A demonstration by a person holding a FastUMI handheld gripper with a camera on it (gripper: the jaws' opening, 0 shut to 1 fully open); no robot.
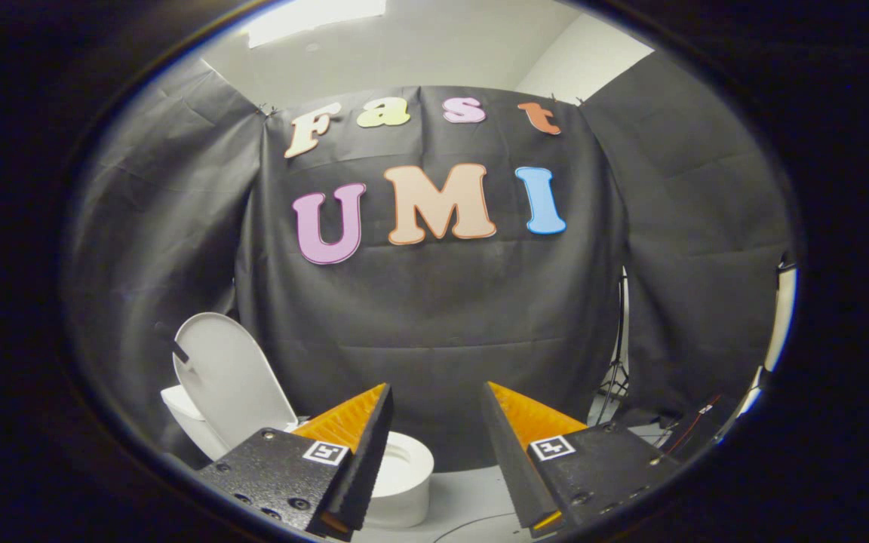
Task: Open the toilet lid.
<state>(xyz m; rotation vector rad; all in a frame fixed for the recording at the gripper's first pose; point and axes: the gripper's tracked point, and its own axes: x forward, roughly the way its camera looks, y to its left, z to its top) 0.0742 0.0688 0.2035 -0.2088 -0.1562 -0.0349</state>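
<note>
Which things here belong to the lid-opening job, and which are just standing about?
Job:
- toilet, white, beyond the left finger
- lid, already raised upright against the tank
- gripper, fingers apart, holding nothing, clear of the lid

Standing about:
- black cloth wall
- light stand at the right
- cable on the floor

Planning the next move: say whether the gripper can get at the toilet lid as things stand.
Probably yes. The gripper is open and holds nothing, and nothing stands between it and the lid, which already stands upright beyond the left finger, off to that side.
</note>
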